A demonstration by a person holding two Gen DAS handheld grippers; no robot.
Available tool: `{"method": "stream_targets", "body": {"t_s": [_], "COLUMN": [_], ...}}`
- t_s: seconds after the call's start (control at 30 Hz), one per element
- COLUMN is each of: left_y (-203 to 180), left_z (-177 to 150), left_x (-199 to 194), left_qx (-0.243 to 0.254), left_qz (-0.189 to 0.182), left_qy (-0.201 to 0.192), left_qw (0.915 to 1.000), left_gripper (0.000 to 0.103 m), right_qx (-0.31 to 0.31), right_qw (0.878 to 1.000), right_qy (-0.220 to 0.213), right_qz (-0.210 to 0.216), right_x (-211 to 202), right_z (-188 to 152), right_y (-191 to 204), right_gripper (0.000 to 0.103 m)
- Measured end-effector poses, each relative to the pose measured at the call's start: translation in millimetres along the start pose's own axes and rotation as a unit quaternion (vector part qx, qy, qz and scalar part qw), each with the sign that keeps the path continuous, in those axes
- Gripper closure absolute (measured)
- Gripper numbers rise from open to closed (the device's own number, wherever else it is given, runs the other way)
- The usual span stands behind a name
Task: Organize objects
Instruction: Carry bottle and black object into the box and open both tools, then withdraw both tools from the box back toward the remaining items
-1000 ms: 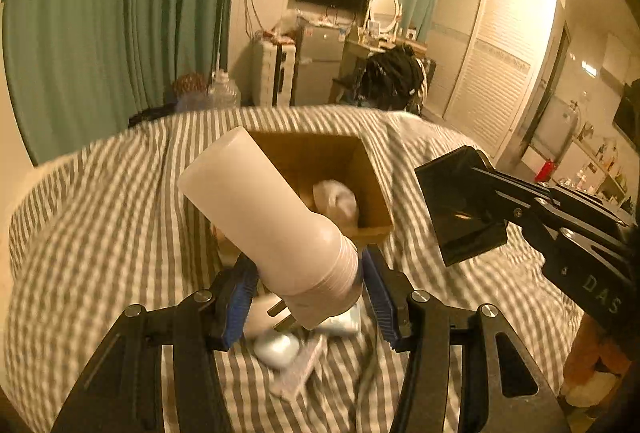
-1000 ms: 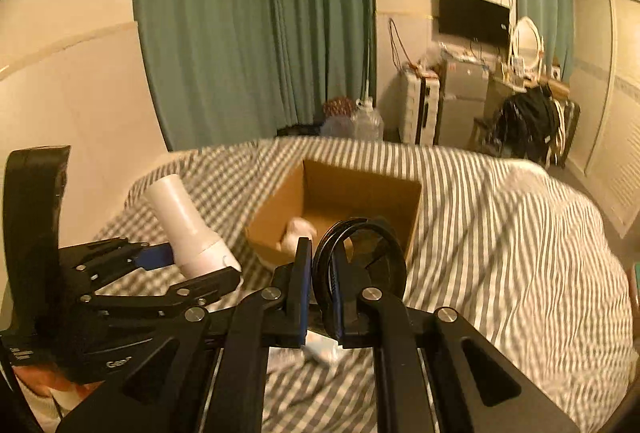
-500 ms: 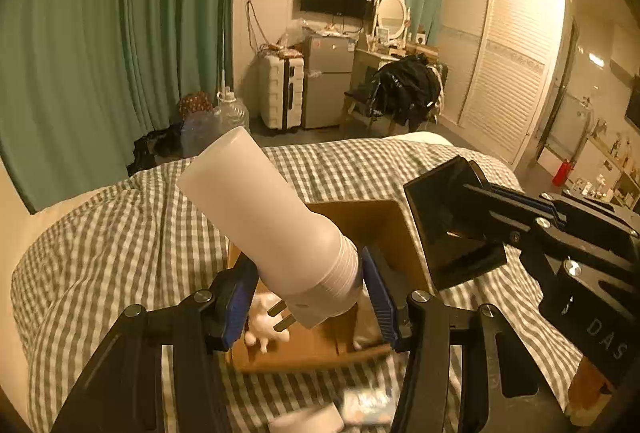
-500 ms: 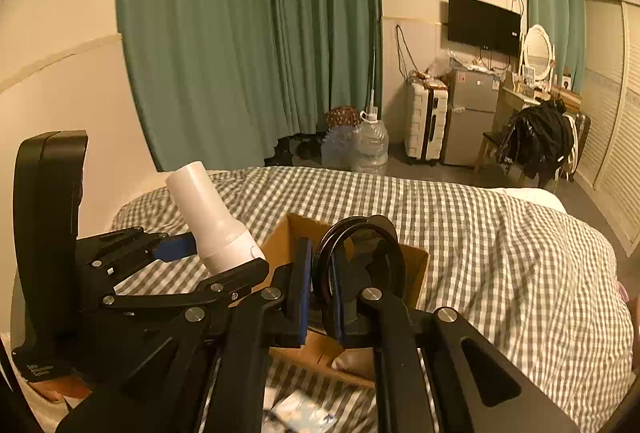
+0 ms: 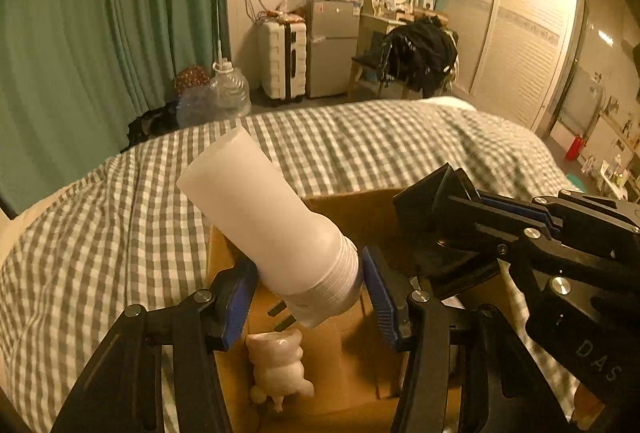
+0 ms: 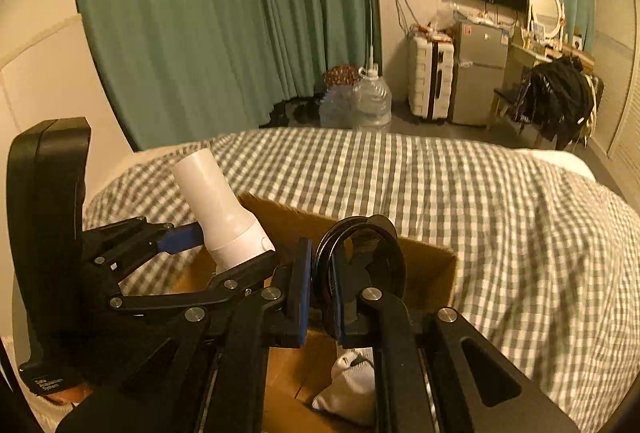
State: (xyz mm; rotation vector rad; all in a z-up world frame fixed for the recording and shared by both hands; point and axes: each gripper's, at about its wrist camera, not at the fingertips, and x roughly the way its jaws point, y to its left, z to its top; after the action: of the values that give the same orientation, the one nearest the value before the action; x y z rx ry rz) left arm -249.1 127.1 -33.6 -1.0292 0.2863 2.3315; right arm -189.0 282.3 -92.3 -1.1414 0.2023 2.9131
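Observation:
My left gripper (image 5: 306, 293) is shut on a white cylinder with metal plug prongs (image 5: 272, 229), held tilted over the open cardboard box (image 5: 348, 205); it also shows in the right wrist view (image 6: 218, 209). My right gripper (image 6: 320, 297) is shut on a black round disc (image 6: 360, 265), held over the box (image 6: 432, 273) beside the left gripper. Inside the box lie a small white figurine (image 5: 278, 369) and a white sock (image 6: 348, 389).
The box sits on a bed with a grey checked cover (image 5: 120, 217). Beyond the bed are green curtains (image 6: 224, 17), water jugs (image 6: 372, 101), a white suitcase (image 5: 282, 59), a small fridge (image 5: 332, 45) and a chair with dark clothes (image 5: 420, 53).
Both grippers have moved forward over the box with their loads. The loose items on the bed in front of the box have dropped out of view.

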Motion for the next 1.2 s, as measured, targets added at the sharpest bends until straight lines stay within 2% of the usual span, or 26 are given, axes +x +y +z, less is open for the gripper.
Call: {"method": "stream_targets", "body": {"t_s": [0.23,0.5,0.53,0.6,0.63,0.67,0.73,0.77,0.8,1.03,1.2], "left_y": [2,-5,-6,-8,-9,-11,-12,-12,-11,1,7], "left_z": [-14,-20,-21,-22,-23,-22,-21,-20,-19,-17,-15], "left_x": [27,35,34,32,28,26,18,13,9,-37,-82], "left_qx": [0.009,0.034,0.038,0.044,0.045,0.046,0.047,0.046,0.045,0.032,0.018], "left_qz": [0.001,0.002,0.002,0.009,0.012,0.013,0.013,0.015,0.018,0.036,0.045], "left_qy": [0.031,0.05,0.053,0.054,0.048,0.045,0.04,0.039,0.036,0.016,-0.009], "left_qw": [0.9995,0.9981,0.9979,0.9976,0.9977,0.9979,0.998,0.9981,0.9982,0.9987,0.9988], "left_gripper": [0.049,0.047,0.045,0.029,0.025,0.022,0.021,0.019,0.017,0.016,0.016], "right_qx": [0.015,0.032,0.035,0.04,0.043,0.047,0.053,0.057,0.061,0.066,0.052], "right_qw": [0.999,0.998,0.998,0.998,0.998,0.997,0.997,0.997,0.997,0.998,0.998], "right_qy": [0.034,0.052,0.053,0.055,0.054,0.055,0.058,0.057,0.051,0.022,-0.005], "right_qz": [0.006,0.01,0.012,0.014,0.013,0.011,0.008,0.007,0.003,-0.007,-0.019], "right_x": [38,47,47,45,43,41,38,34,29,-16,-63], "right_z": [-9,-16,-17,-18,-17,-17,-16,-16,-16,-3,-1], "right_y": [-13,-22,-22,-24,-25,-26,-29,-30,-31,-25,-11], "right_gripper": [0.094,0.094,0.094,0.094,0.094,0.091,0.073,0.059,0.052,0.049,0.045]}}
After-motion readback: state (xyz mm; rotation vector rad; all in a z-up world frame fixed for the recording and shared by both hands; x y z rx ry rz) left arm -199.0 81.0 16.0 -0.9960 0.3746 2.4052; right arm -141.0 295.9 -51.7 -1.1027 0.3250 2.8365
